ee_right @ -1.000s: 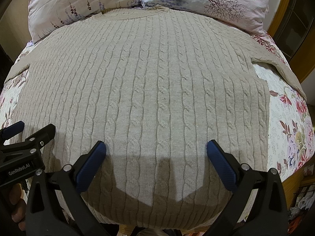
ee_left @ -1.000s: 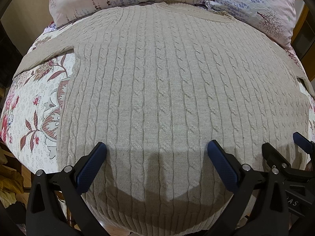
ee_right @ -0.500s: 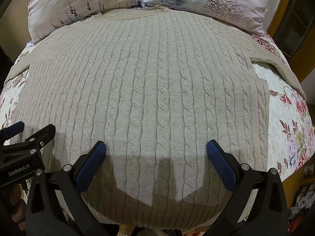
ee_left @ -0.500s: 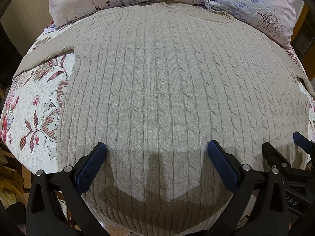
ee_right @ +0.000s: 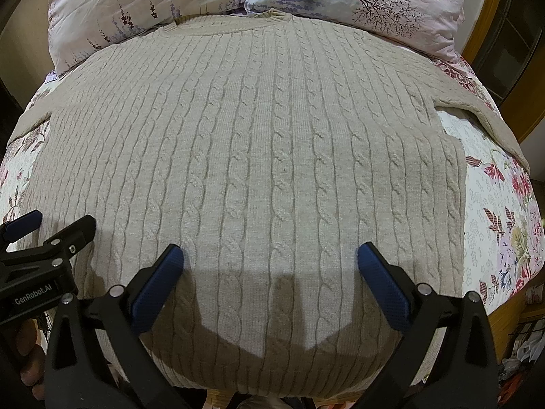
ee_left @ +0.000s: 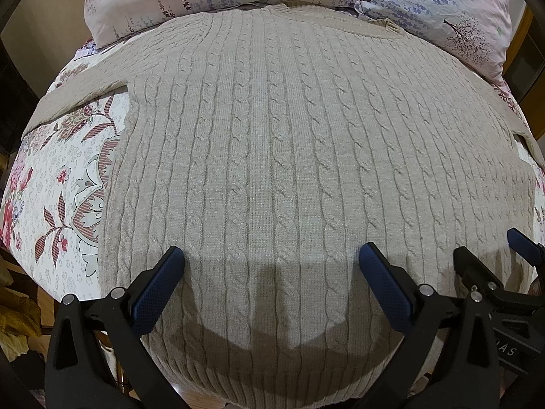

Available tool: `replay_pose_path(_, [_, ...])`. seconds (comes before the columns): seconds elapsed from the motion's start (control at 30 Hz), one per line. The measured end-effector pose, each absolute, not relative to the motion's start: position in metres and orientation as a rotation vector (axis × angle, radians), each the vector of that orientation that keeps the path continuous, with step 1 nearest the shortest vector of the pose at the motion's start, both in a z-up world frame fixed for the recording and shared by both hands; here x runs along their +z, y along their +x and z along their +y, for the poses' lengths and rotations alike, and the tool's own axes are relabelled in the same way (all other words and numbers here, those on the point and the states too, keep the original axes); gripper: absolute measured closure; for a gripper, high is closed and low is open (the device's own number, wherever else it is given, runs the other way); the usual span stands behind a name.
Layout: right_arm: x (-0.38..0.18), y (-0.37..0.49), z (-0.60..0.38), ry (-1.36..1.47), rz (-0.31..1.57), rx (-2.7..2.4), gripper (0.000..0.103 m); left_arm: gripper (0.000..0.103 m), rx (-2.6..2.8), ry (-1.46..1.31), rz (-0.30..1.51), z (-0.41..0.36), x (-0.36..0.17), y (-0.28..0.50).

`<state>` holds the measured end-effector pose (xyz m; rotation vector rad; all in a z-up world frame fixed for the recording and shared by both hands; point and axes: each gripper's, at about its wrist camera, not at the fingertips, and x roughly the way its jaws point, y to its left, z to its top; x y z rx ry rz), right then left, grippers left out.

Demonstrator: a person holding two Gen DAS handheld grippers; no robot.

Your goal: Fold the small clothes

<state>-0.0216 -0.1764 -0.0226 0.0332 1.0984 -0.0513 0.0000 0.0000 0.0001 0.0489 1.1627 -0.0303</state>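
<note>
Matt cable-knit wool sweater (ee_left: 289,156), printed cotton bedspread (ee_left: 58,184) — dimpled rubbery fingers (ee_left: 155,288)

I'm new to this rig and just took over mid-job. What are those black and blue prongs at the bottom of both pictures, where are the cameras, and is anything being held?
The prongs are gripper fingers. There is no robot arm: a person holds one two-finger gripper in each hand, and a fisheye camera on each looks forward along its fingers. One picture shows the left gripper from its own camera, the other the right gripper. Each also shows in the other's view, at the edge. A beige cable-knit sweater lies flat, neckline away from you, on a floral bedspread, with two pillows beyond. Both grippers are open above the sweater's hem end. Nothing is held.
</note>
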Motion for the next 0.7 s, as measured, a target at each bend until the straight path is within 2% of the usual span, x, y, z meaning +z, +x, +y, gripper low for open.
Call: replay_pose_path(0.7, [-0.0210, -0.0203, -0.1756, 0.026, 1.098, -0.041, 0.002, 0.001, -0.030, 0.047, 1.172, -0.0015, 0.0018, 0.0013])
